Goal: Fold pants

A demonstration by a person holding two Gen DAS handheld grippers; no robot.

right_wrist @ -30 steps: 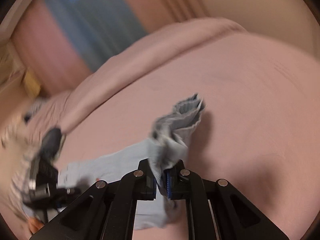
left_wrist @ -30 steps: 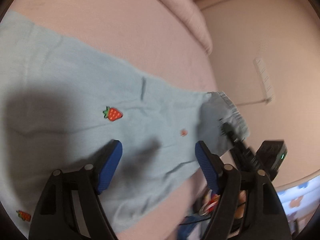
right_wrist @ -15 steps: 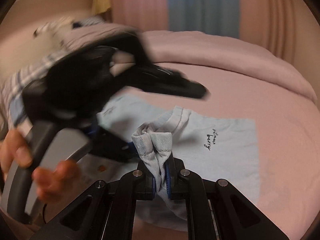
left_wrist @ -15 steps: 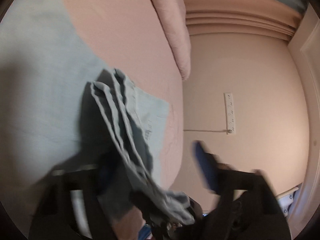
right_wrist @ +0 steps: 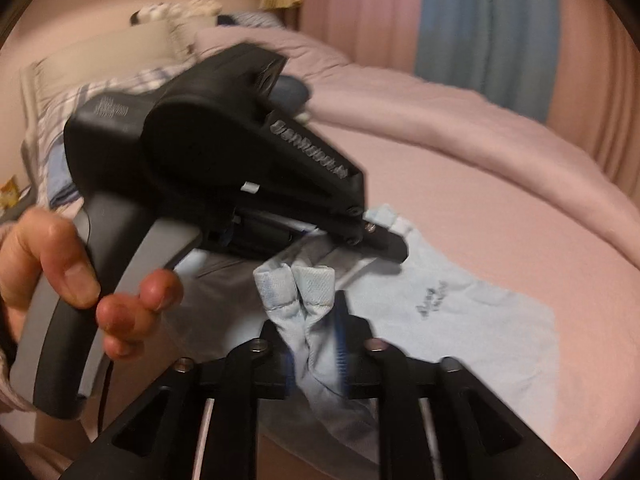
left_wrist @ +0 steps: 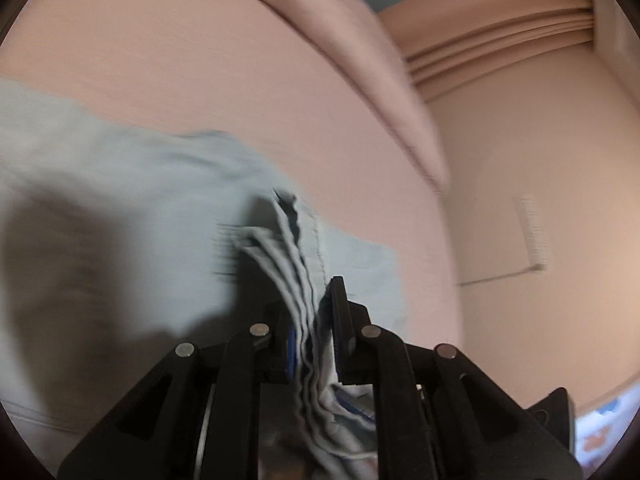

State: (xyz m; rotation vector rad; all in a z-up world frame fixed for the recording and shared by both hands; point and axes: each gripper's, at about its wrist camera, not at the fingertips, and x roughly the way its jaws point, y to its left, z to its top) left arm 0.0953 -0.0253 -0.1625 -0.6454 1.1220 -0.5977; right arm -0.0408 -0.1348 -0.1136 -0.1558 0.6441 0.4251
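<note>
Light blue pants lie spread on a pink bed; they also show in the right wrist view, with small dark lettering. My left gripper is shut on a bunched, ribbed edge of the pants. My right gripper holds a bunched hem between its jaws, which look slightly parted and blurred. The left gripper's black body, held by a hand, is just left of and above the right gripper.
The pink bed sheet carries a rolled pink duvet at its far side. A wall with a power strip stands right of the bed. Striped bedding and curtains lie beyond.
My left gripper went from open over the pants to shut on the bunched edge. The right gripper brought its hem over the pants next to the left gripper, and its jaws have eased apart a little.
</note>
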